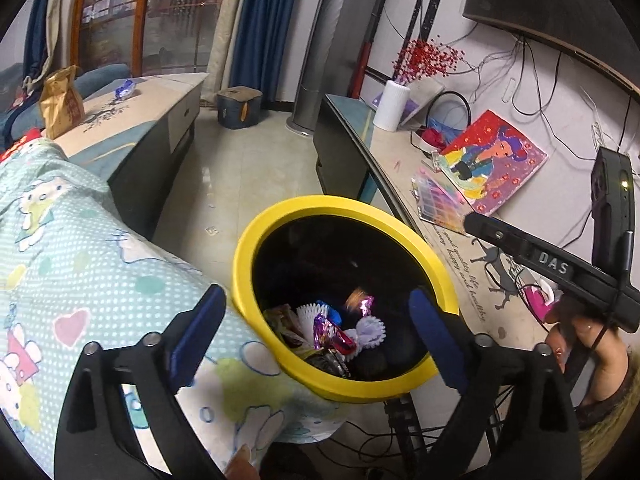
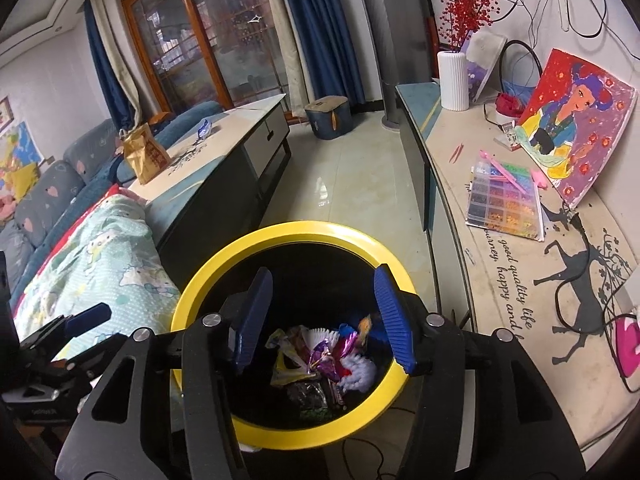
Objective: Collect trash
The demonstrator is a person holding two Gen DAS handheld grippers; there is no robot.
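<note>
Both claws, the left gripper [image 1: 316,328] and right gripper [image 2: 320,320], hang open and empty over the yellow bin [image 2: 224,256]. Wrappers [image 2: 320,356] lie below them. A blue wrapper [image 2: 204,128] waits far ahead on the table [image 2: 240,136].

We count one round yellow-rimmed black trash bin [image 2: 224,264] right under our gripper, one crinkled brown paper bag [image 2: 145,155] far left ahead, one white ribbed vase [image 2: 453,80] and one colourful canvas painting [image 2: 576,120] off right.

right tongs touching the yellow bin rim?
Cannot tell. In the right wrist view the right tongs stand open over the yellow bin, nothing between them, but the right pad overlaps the rim in the picture, so no gap or contact shows.
</note>
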